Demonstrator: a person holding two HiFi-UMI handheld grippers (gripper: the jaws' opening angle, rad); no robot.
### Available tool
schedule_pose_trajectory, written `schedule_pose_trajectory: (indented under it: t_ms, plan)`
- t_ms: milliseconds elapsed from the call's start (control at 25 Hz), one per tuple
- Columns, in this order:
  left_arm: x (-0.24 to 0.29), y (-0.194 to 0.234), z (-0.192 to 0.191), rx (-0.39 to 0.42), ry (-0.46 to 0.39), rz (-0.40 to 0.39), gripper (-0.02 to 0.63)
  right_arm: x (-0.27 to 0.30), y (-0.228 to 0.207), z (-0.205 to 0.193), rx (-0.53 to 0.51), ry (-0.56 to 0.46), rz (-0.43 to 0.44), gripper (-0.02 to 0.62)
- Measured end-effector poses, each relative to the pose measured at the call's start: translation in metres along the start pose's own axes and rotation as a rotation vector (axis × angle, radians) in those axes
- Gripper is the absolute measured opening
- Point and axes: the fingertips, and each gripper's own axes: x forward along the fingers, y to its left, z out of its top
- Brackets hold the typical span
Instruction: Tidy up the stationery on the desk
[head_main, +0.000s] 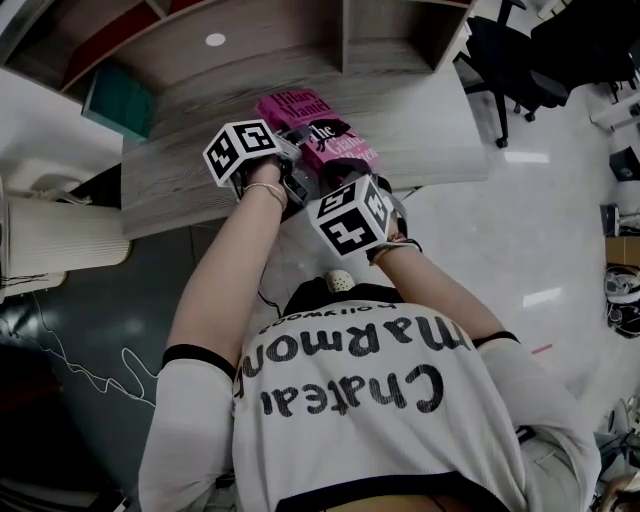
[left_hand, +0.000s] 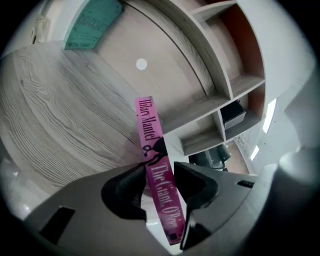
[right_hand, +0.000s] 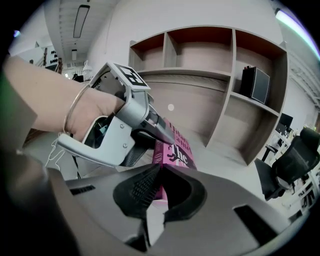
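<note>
A pink book with "The Giant, O'Brien" on its spine is held on edge over the grey wood desk. My left gripper is shut on its near end, one pad on each side of the spine. In the head view this gripper is at the book's near left corner. My right gripper is shut with its jaws touching each other and nothing between them. It hangs just short of the book's near edge, beside the left gripper.
A teal book leans at the desk's back left. Open shelf compartments stand behind the desk, one holding a black box. An office chair is to the right, off the desk.
</note>
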Motion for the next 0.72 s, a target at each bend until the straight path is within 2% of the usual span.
schedule_pose_trajectory:
  t_ms: [160,320,440,600,720]
  plan:
    - [-0.004,0.005,-0.002,-0.041,0.001,-0.010,0.176,0.000,0.005,-0.001,-0.040,0.013,-0.020,0.021]
    - [-0.009,0.004,0.004,-0.046,-0.004,-0.038,0.167,0.000,0.013,0.005,0.020,0.001,0.032,0.029]
    - [-0.016,0.004,0.017,-0.031,-0.020,-0.057,0.156,0.002,0.020,0.019,0.136,-0.035,0.117,0.054]
    - [-0.036,0.011,0.041,-0.010,-0.052,-0.096,0.155,0.001,0.014,0.047,0.391,-0.114,0.231,0.055]
    - [-0.054,0.016,0.060,-0.003,-0.081,-0.122,0.153,0.000,-0.002,0.066,0.490,-0.157,0.222,0.048]
